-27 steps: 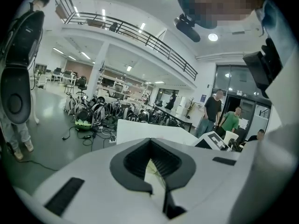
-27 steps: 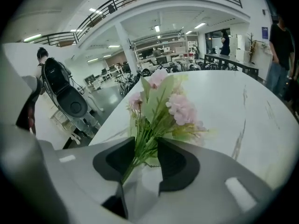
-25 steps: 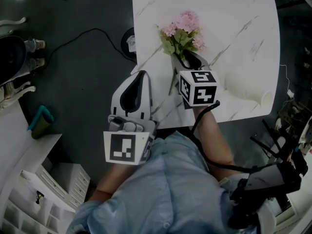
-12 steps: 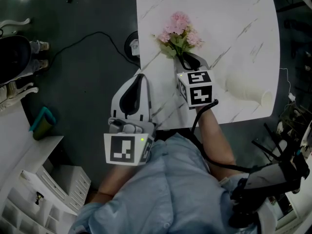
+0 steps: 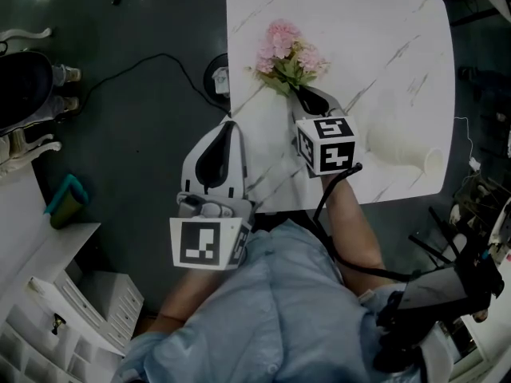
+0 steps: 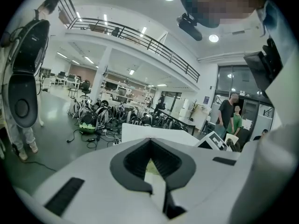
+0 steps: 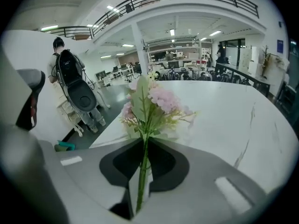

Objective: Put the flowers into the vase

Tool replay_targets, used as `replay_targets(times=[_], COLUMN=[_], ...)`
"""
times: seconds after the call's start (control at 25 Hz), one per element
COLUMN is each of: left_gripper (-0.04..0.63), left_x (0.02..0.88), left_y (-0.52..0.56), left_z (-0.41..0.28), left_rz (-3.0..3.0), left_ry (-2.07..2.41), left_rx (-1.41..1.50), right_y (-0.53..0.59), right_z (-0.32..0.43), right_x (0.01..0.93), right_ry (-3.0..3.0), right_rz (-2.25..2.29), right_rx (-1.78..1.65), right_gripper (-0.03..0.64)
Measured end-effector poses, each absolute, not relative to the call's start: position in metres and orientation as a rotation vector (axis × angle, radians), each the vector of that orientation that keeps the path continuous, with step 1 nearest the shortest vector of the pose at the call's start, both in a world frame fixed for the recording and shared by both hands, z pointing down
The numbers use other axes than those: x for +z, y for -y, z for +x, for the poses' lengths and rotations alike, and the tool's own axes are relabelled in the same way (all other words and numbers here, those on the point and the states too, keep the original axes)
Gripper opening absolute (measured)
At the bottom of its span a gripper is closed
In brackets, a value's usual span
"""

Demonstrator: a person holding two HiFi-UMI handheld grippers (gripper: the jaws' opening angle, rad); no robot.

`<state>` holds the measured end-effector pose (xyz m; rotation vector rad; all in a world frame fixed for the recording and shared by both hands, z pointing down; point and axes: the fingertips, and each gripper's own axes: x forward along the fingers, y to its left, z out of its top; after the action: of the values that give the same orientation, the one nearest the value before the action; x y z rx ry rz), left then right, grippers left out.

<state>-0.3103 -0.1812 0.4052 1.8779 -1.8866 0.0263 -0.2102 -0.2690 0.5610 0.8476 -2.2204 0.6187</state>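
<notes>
A bunch of pink flowers (image 5: 287, 50) with green leaves lies on the white marble table (image 5: 383, 30). My right gripper (image 5: 307, 98) reaches it from the near side; its jaws have just been closing and now pinch the green stem (image 7: 144, 167). In the right gripper view the blooms (image 7: 159, 99) stand just beyond the jaws. The white vase (image 5: 399, 146) lies on its side at the table's right front, apart from the gripper. My left gripper (image 5: 227, 128) hovers at the table's left front edge, jaws together with nothing between them (image 6: 156, 174).
A dark floor lies left of the table, with a black cable (image 5: 152, 54) and a round table base (image 5: 214, 74). White shelving (image 5: 64, 294) and a teal object (image 5: 64, 198) stand lower left. Black equipment (image 5: 447, 302) sits lower right.
The right gripper's jaws have closed in on the flower stem, and the bunch has shifted slightly left. The left gripper has stayed where it was.
</notes>
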Motion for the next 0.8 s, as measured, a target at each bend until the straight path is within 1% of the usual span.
replay_targets(times=[0.4, 0.68, 0.8], left_gripper=[0.003, 0.004, 0.003], left_x=[0.388, 0.369, 0.357], left_y=[0.172, 0.171, 0.180], left_z=[-0.280, -0.244, -0.218], left_rz=[1.937, 2.016, 2.069], left_ry=[1.899, 1.868, 1.858], left_rx=[0.034, 0.026, 0.026], right_y=[0.273, 0.275, 0.283], right_z=[-0.195, -0.179, -0.159], right_x=[0.488, 0.426, 0.398], right_ry=[2.376, 2.498, 2.550], right_rz=[0.932, 0.962, 0.980], right_rx=[0.619, 0.603, 0.583], right_gripper=[0.031, 0.031, 0.032])
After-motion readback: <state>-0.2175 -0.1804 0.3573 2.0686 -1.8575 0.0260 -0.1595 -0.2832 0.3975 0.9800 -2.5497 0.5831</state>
